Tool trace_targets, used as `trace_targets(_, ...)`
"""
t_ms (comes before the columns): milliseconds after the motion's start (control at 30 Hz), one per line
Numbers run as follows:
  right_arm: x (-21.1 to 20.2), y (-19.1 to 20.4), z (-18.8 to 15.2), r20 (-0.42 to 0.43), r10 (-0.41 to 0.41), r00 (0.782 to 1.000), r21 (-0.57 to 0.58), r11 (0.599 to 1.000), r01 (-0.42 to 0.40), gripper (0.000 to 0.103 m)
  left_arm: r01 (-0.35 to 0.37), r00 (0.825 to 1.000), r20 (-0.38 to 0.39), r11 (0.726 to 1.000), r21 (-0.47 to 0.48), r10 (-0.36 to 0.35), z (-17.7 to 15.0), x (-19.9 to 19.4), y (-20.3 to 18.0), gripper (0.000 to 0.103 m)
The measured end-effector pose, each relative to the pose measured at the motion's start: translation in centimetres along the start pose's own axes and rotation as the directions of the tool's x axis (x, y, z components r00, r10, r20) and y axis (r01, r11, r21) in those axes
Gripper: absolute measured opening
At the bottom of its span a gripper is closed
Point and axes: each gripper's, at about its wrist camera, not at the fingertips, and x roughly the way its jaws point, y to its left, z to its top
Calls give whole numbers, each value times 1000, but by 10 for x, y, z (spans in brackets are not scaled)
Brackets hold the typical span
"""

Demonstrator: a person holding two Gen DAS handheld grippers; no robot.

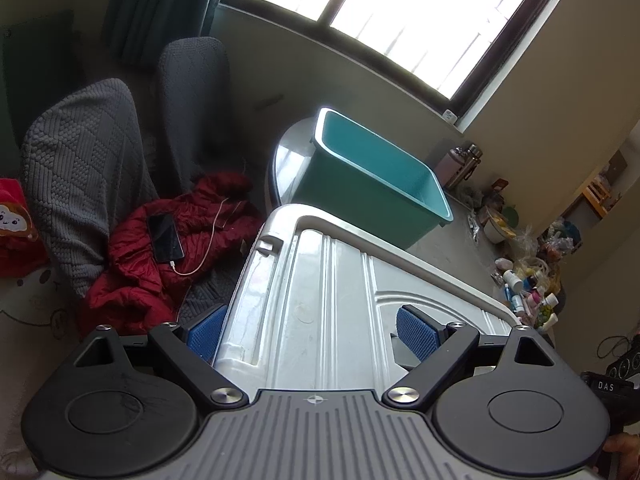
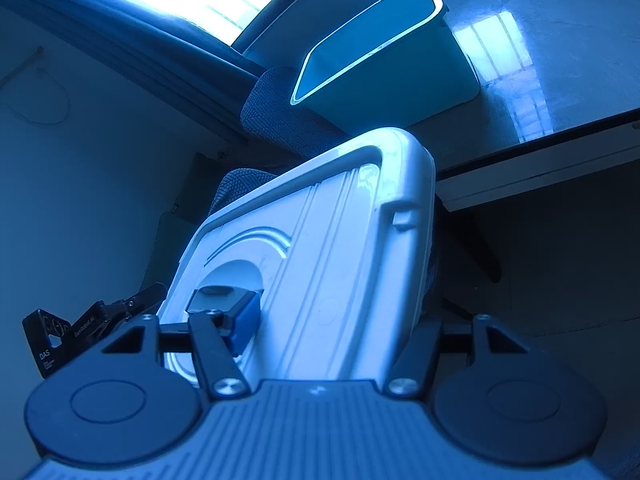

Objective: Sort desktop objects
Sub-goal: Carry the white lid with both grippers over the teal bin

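Note:
A white ribbed plastic lid (image 1: pixel 320 288) fills the middle of the left wrist view, held tilted in the air in front of the table. My left gripper (image 1: pixel 312 332) is shut on it, one blue pad on its outer left edge and the other in the moulded handle recess. In the right wrist view the same lid (image 2: pixel 320 248) sits between the fingers of my right gripper (image 2: pixel 332 320), which is also shut on it. That gripper's left pad is in the recess and its right finger is hidden behind the lid's rim. Beyond the lid an open teal bin (image 1: pixel 380 184) (image 2: pixel 384 76) stands on the table.
A red jacket (image 1: pixel 160 264) with a phone (image 1: pixel 165 238) and a charging cable lies on grey-covered chairs at the left. Small bottles (image 1: pixel 528 292), a bowl and a flask (image 1: pixel 460 164) crowd the table's right end. The grey tabletop (image 2: pixel 560 60) lies beneath a bright window.

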Motion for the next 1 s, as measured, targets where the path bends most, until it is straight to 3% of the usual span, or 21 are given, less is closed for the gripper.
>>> trace_targets(533, 31, -20, 71, -22, 33, 999, -23, 999, -34, 61, -35, 999, 29, 999, -18, 35, 51, 63, -21, 91)
trace_targets(1000, 49, -28, 139, -17, 37, 999, -42, 998, -38, 61, -23, 998, 57, 999, -37, 25, 103, 117, -47, 91)
